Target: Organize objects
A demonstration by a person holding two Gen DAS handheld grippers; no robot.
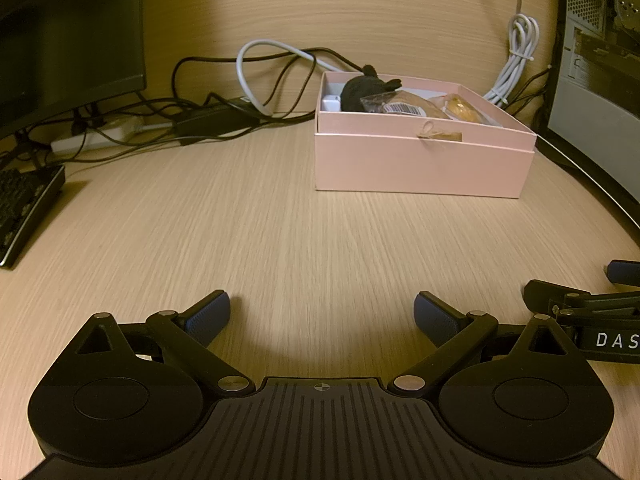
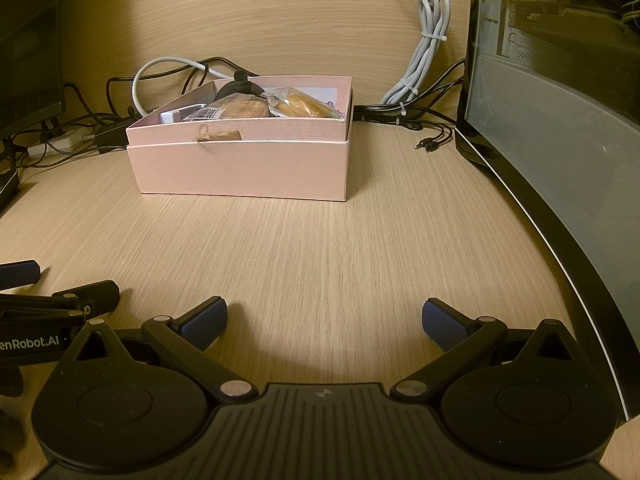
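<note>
A pink box (image 1: 420, 164) (image 2: 240, 172) stands on the wooden desk, set inside its own lid. It holds a black cloth item (image 1: 368, 88) (image 2: 240, 86), a white adapter (image 1: 331, 103) (image 2: 172, 115) and wrapped pastries (image 1: 404, 106) (image 2: 304, 108). My left gripper (image 1: 322, 312) is open low over the desk, well short of the box, nothing between its blue pads. My right gripper (image 2: 324, 318) is also open and empty, beside the left one, part of which shows at the left edge (image 2: 60, 304).
A monitor (image 1: 68, 40) and a keyboard (image 1: 24, 212) sit at the left, with a tangle of black and white cables (image 1: 224, 112) behind the box. A computer case (image 2: 560, 100) stands along the right. Audio plugs (image 2: 426, 145) lie near it.
</note>
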